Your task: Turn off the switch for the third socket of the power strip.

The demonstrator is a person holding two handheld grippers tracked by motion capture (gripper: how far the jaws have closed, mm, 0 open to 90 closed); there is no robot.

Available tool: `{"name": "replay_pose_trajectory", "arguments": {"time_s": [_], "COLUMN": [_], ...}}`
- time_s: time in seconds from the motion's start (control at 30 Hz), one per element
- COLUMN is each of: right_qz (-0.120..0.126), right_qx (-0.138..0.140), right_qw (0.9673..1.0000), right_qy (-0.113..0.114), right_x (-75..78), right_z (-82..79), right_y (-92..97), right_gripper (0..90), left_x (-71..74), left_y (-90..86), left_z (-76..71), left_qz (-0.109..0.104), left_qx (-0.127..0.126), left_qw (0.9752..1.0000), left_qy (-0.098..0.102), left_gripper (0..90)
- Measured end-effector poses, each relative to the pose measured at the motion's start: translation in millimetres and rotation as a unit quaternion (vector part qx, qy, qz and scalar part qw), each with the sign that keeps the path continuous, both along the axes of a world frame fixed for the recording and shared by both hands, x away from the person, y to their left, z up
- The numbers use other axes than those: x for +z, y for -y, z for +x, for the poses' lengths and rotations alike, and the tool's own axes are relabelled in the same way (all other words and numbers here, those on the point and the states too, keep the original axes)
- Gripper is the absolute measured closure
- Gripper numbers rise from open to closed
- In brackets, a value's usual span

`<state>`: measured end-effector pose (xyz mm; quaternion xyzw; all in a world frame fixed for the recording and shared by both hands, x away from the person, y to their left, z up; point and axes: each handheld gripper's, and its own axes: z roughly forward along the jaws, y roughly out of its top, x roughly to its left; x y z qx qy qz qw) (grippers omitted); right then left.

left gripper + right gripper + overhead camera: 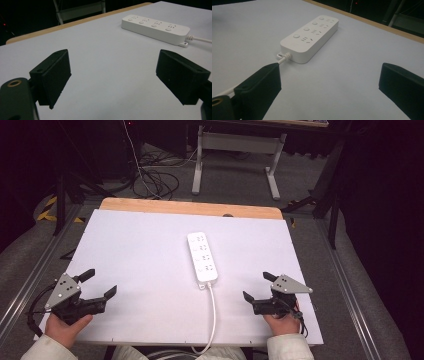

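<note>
between both grippers (fingers apart): power strip (202,256)

White power strip (202,256) flat mid-table, its white cord (214,315) trailing off near edge, white tabletop (140,245), wooden far edge (190,208), grey desk frame (235,150) beyond.

A white-topped table (150,250) (wooden edge along its far side) carries a white power strip (202,256), its cord (214,315) trailing toward the near edge.

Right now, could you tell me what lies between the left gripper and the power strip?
Nothing but bare white table top separates the left gripper from the power strip, as the high view shows.
</note>
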<state>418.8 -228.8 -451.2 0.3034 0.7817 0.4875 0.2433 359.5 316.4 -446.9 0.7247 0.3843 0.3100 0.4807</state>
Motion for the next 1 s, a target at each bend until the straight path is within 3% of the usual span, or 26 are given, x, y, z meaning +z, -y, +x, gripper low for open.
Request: {"name": "replay_pose_trajectory", "arguments": {"time_s": [0.33,0.5,0.73,1.0], "right_qz": [0.001,-0.004,-0.004,0.001], "right_qx": [-0.004,0.001,0.003,0.011], "right_qw": [1.0000,1.0000,0.9999,0.9995], "right_qy": [0.002,-0.002,-0.014,-0.031], "right_x": [2.2,2.9,3.6,8.8], "right_z": [-1.5,-2.8,-3.2,2.7], "right_y": [-0.8,-2.9,-5.4,-7.8], "right_gripper": [8.1,12.2,19.0,20.3], "left_x": [-0.4,-0.4,2.0,3.9], "left_y": [-0.6,2.5,0.3,0.5], "left_z": [-0.9,-2.1,-2.9,-4.8], "left_qz": [0.001,0.028,0.003,0.005], "left_qx": [0.000,0.019,0.009,0.006], "left_qw": [1.0000,0.9994,0.9999,1.0000], "left_qy": [0.008,0.009,0.005,0.004], "left_gripper": [12.0,12.7,13.2,13.4]}}
